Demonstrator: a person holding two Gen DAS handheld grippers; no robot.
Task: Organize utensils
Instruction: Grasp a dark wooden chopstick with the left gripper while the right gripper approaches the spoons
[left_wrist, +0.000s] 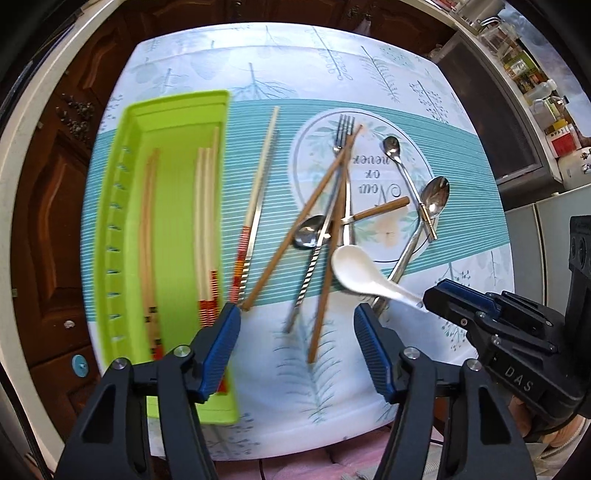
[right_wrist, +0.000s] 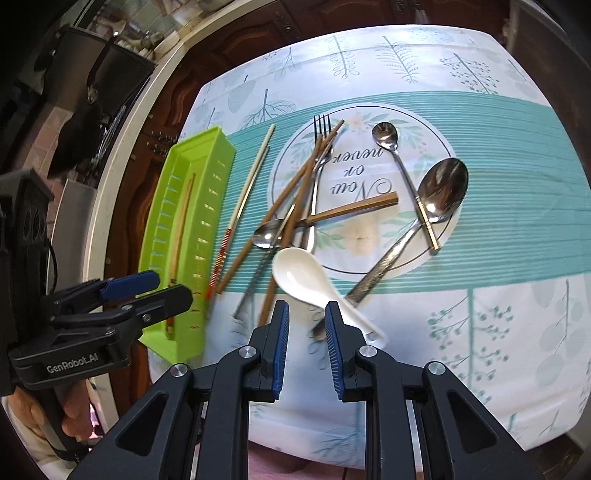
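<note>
At far left the green tray (left_wrist: 110, 206) already holds several chopsticks, so sorting looks partway done. Just beside it on the table (left_wrist: 461, 295) lie a red-banded chopstick (left_wrist: 258, 184) and a metal one, then a crossed heap: brown chopsticks (left_wrist: 325, 181), a fork (left_wrist: 345, 127), a wooden-handled spoon (left_wrist: 310, 230). The left gripper (left_wrist: 295, 325) hovers with fingers spread wide, holding nothing. Right of it, the white ceramic spoon (right_wrist: 303, 277) rests over a steel handle; the right gripper (right_wrist: 306, 325) is open at the white handle. Next probably comes closing there, lifting clear of the tangle. Further right two steel spoons (right_wrist: 443, 190) cross.
</note>
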